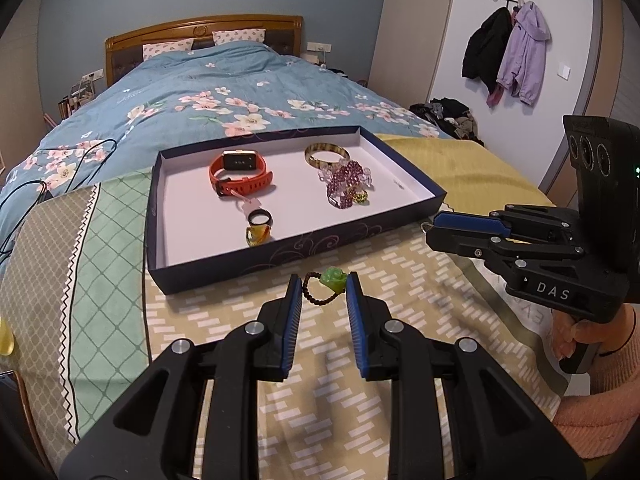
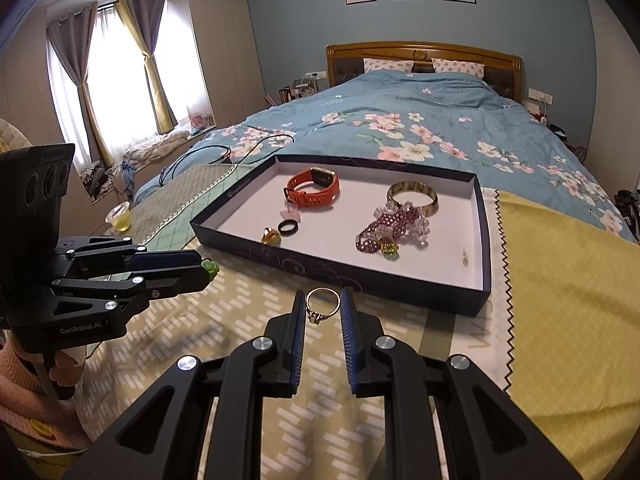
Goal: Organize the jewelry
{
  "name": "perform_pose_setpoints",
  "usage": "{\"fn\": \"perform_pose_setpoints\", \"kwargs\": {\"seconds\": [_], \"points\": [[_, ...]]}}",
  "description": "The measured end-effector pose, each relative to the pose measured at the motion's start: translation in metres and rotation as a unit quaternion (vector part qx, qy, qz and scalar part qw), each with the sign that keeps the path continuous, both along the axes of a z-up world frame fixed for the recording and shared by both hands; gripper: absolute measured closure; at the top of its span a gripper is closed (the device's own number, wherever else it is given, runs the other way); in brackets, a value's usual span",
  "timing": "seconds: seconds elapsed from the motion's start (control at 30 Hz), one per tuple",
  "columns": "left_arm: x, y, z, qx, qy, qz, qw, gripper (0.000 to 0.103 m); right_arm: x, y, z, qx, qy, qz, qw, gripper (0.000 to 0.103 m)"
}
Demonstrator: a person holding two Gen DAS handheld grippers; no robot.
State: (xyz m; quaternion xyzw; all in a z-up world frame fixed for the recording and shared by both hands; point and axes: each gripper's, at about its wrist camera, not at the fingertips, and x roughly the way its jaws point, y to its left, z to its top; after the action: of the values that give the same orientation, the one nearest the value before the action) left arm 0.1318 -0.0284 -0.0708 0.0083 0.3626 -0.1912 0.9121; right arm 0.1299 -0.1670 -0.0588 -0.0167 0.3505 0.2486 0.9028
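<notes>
My left gripper (image 1: 322,285) is shut on a green jade pendant (image 1: 335,277) with a dark bead loop, just short of the tray's near wall; the pendant also shows in the right wrist view (image 2: 210,269). My right gripper (image 2: 322,303) is shut on a thin gold ring (image 2: 322,305) above the patterned cloth, close to the tray (image 2: 432,295). The tray (image 1: 224,270) is a dark blue box lid with a white floor. In it lie an orange watch (image 1: 240,178), a bangle (image 1: 326,154), purple beads (image 1: 347,182), a black ring (image 1: 260,218) and an amber ring (image 1: 258,236).
The tray sits on cloths at the foot of a bed with a blue floral quilt (image 1: 224,92). A yellow cloth (image 2: 560,280) lies right of the tray. Black cables (image 2: 224,152) trail on the quilt. A small glass cup (image 2: 119,217) stands at the left.
</notes>
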Motion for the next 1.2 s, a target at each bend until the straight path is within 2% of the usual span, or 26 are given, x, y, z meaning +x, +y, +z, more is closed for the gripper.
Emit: {"fn": "perform_pose_setpoints", "kwargs": {"seconds": [0.13,0.2,0.43,0.57,0.67,0.77,0.93,1.07,1.17,1.2], "points": [[0.000,0.002,0.005,-0.004,-0.006,0.004,1.0000,0.080,0.001,0.001,0.002,0.005,-0.004,0.001,1.000,0.088],[-0.001,0.003,0.006,-0.006,-0.008,0.005,0.9999,0.084,0.001,0.001,0.003,0.006,-0.005,0.000,1.000,0.088],[-0.001,0.005,0.009,-0.007,-0.012,0.007,0.9999,0.084,0.004,0.001,0.006,0.011,-0.008,0.000,1.000,0.088],[0.003,0.007,0.002,-0.007,0.002,0.003,1.0000,0.083,0.005,0.002,0.004,0.009,-0.004,0.002,1.000,0.088],[0.012,0.008,-0.010,-0.010,0.027,-0.006,0.9996,0.069,0.006,0.002,0.001,0.011,0.003,0.003,1.000,0.088],[0.023,0.006,-0.023,-0.004,0.050,-0.010,0.9987,0.067,0.008,0.003,-0.002,0.013,0.008,0.004,1.000,0.088],[0.040,-0.006,-0.031,0.020,0.057,-0.009,0.9981,0.064,0.009,0.003,-0.004,0.014,0.011,0.005,1.000,0.088],[0.055,-0.014,-0.040,0.036,0.075,-0.002,0.9965,0.067,0.010,0.003,-0.007,0.015,0.014,0.006,1.000,0.088],[0.059,-0.018,-0.041,0.041,0.073,0.000,0.9965,0.068,0.012,0.002,-0.010,0.015,0.018,0.006,1.000,0.088],[0.060,-0.018,-0.042,0.039,0.074,-0.001,0.9965,0.075,0.013,0.002,-0.011,0.015,0.019,0.006,1.000,0.088]]}}
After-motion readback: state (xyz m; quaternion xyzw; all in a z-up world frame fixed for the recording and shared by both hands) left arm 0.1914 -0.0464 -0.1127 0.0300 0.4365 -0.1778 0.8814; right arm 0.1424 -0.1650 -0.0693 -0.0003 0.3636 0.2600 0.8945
